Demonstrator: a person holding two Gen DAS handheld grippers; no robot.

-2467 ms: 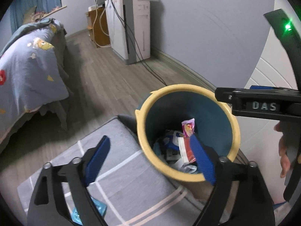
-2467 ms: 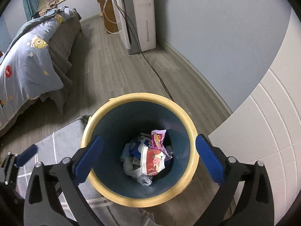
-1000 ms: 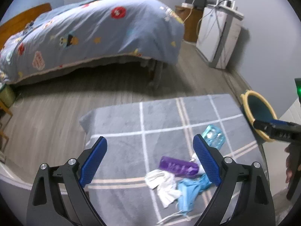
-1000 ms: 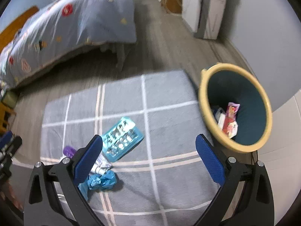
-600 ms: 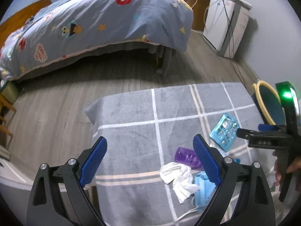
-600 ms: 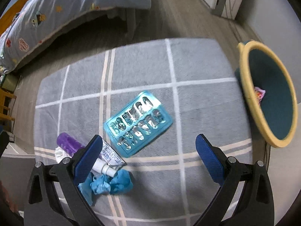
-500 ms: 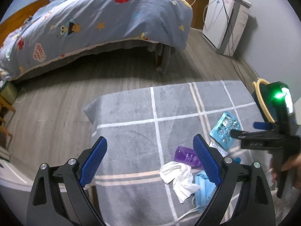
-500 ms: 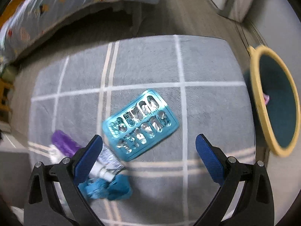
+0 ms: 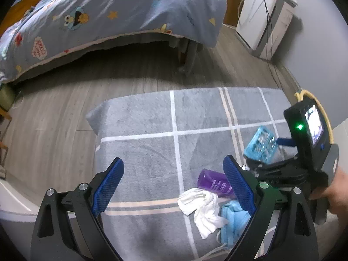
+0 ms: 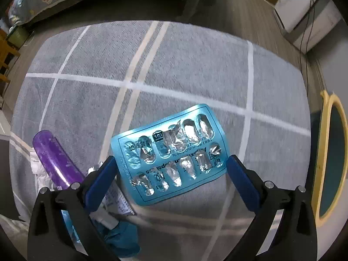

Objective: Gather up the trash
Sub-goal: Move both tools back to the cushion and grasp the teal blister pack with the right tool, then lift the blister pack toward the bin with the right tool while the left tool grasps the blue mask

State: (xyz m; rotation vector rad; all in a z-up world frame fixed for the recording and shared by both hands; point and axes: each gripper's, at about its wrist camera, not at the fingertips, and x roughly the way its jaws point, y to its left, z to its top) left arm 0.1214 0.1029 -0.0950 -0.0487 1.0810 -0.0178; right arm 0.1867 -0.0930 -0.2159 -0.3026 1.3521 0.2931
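Note:
A teal blister pack [image 10: 171, 152] of emptied pill pockets lies flat on the grey rug [image 10: 184, 65]. My right gripper [image 10: 171, 178] is open just above it, one finger at each end of the pack, not touching. Left of it lie a purple bottle [image 10: 54, 156], a small white tube [image 10: 117, 204] and a blue crumpled mask [image 10: 121, 239]. In the left wrist view my left gripper [image 9: 171, 187] hangs open over the rug, with the purple bottle [image 9: 214, 183], white tissue [image 9: 202, 208], blue mask [image 9: 232, 219] and blister pack [image 9: 261, 143] to its right.
A yellow-rimmed teal trash bin [image 10: 332, 158] stands off the rug's right edge. A bed with a blue cartoon quilt [image 9: 104, 15] lies beyond the rug, a white appliance with cables [image 9: 265, 17] at the far wall. A hand [image 9: 335, 195] holds the right gripper.
The right gripper swung away from the bin and dropped low over the blister pack, which now fills its view. The left gripper turned from the bin toward the rug and held there.

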